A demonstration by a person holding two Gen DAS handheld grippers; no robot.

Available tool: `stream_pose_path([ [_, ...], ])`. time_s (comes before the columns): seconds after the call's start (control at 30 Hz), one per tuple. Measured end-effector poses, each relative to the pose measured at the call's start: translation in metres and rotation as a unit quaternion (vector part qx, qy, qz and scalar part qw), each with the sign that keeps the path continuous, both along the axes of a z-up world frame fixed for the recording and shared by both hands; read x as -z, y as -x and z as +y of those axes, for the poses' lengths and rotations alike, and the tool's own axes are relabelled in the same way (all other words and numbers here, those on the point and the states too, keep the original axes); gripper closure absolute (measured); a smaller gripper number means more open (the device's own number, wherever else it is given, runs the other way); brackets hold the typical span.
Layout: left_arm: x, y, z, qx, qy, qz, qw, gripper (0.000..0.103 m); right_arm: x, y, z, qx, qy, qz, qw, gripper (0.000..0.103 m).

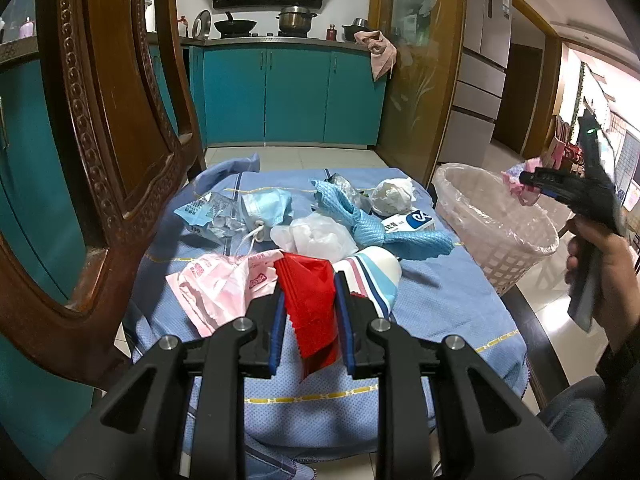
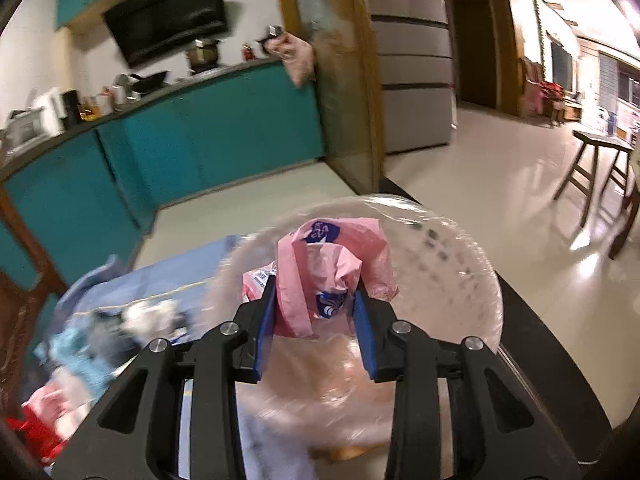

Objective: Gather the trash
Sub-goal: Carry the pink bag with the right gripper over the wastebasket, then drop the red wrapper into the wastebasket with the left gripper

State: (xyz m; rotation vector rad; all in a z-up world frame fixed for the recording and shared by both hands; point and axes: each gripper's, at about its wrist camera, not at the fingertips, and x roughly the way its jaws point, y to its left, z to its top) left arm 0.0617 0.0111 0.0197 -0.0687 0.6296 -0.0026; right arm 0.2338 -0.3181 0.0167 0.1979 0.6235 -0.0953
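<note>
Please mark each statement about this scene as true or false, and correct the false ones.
1. The right gripper holds a pink wrapper above the basket. True.
2. The left gripper has its fingers around a blue cloth. False: a red bag lies between its fingers; the blue cloth lies further back.
3. The basket has a clear plastic liner. True.
4. The face mask is already in the basket. False: it lies on the table.
5. The white crumpled paper lies at the far side of the table. True.
</note>
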Motion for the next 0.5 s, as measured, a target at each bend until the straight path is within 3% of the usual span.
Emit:
stream_pose_path([
  [0.03, 0.0, 0.0, 0.0, -0.001, -0.001, 0.001, 1.0, 0.079, 0.006, -0.006, -0.003, 0.004, 0.002, 0.01, 1.0, 0.065],
  [0.13, 0.001, -0.001, 0.0, -0.003, -0.001, 0.003, 1.0, 0.079, 0.016, -0.012, -0.006, 0.013, 0.006, 0.033, 0.999, 0.044],
  [0.23, 0.002, -0.002, 0.0, -0.005, -0.002, 0.004, 1.0, 0.079, 0.002, 0.003, -0.005, 0.013, 0.007, 0.003, 1.0, 0.026],
  [0.5, 0.003, -0.005, -0.005, 0.0, -0.003, 0.009, 1.0, 0.079, -0.028, 0.088, 0.013, -0.032, -0.04, -0.068, 0.996, 0.011],
])
